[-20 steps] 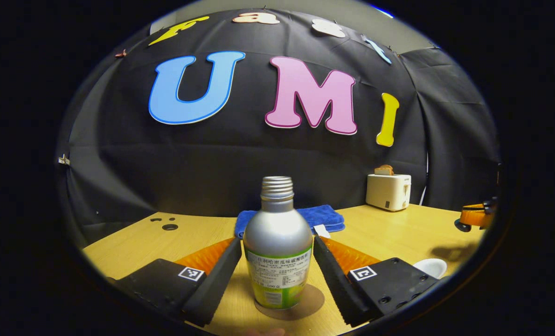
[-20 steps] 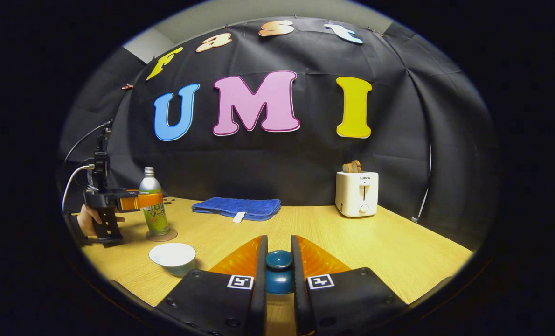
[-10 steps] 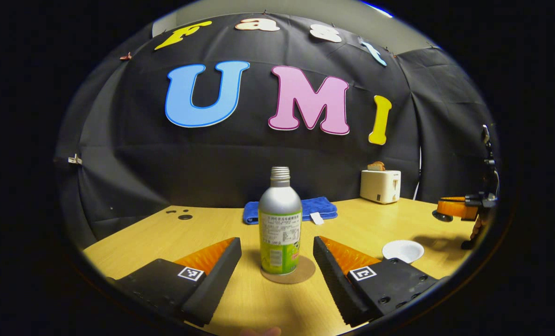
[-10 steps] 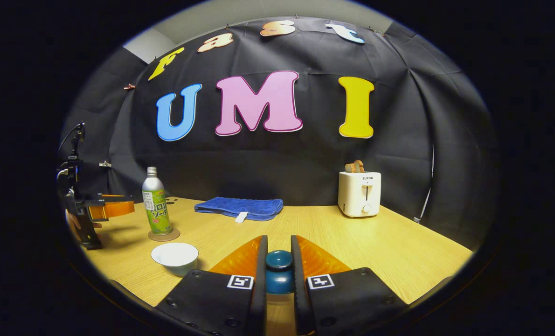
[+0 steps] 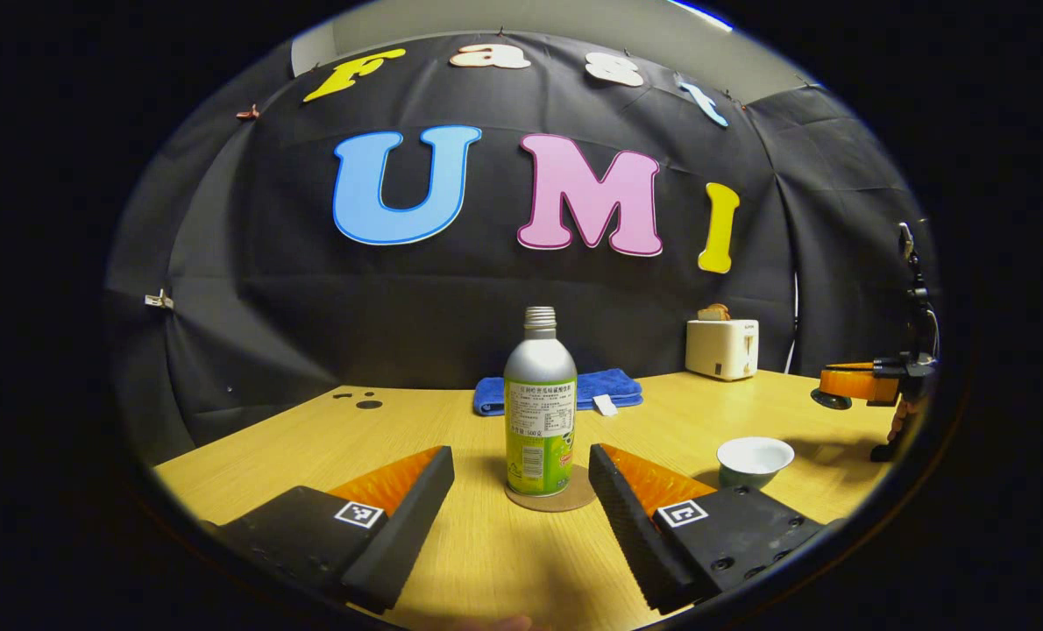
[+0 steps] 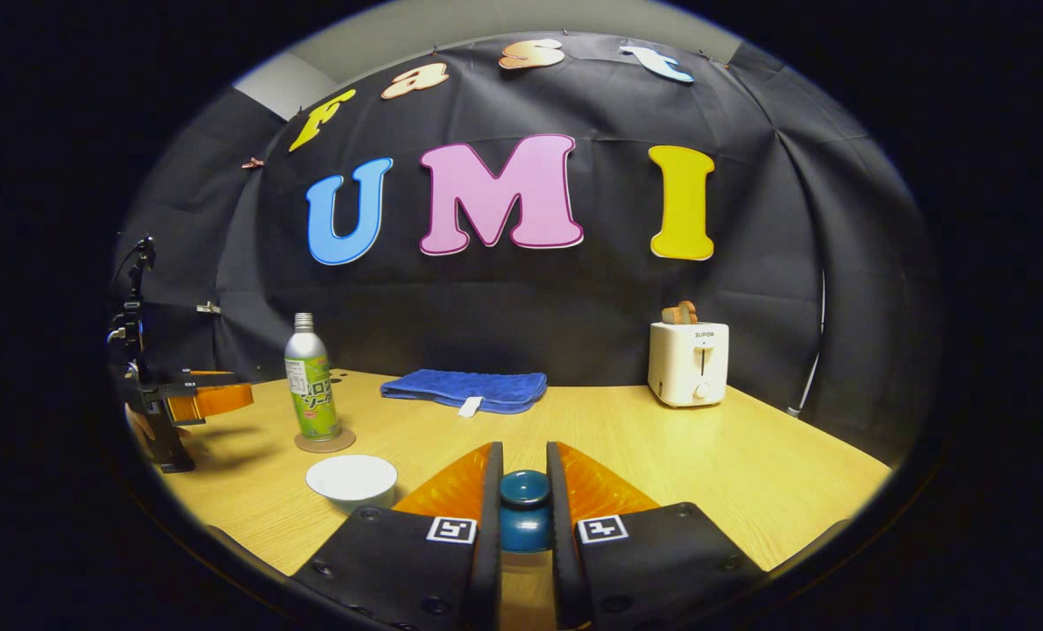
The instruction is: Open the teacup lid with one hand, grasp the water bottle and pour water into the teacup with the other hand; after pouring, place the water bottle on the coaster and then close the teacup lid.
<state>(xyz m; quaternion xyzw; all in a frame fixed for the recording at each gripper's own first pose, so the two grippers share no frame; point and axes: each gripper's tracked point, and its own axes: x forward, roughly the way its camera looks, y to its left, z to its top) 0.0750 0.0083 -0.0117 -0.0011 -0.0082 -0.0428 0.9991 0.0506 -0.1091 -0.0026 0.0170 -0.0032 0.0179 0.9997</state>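
While the water bottle (image 5: 539, 412) stands upright on the round coaster (image 5: 551, 500) on the wooden table (image 5: 451, 561), the left gripper (image 5: 521, 517) is held with its fingers spread wide, empty, the bottle seen ahead between them but apart from both. In the right gripper view the bottle (image 6: 312, 389) is seen at far left on its coaster (image 6: 324, 441), with the left gripper (image 6: 190, 400) beside it, clear of it. The teacup (image 6: 351, 481) is uncovered, sitting near the coaster on the right gripper's side. The teacup lid (image 6: 524, 512) is clamped by its knob between both fingers of the right gripper (image 6: 524, 526). A blue towel (image 6: 464, 389) and a white toaster (image 6: 688, 363) are placed at the back of the table.
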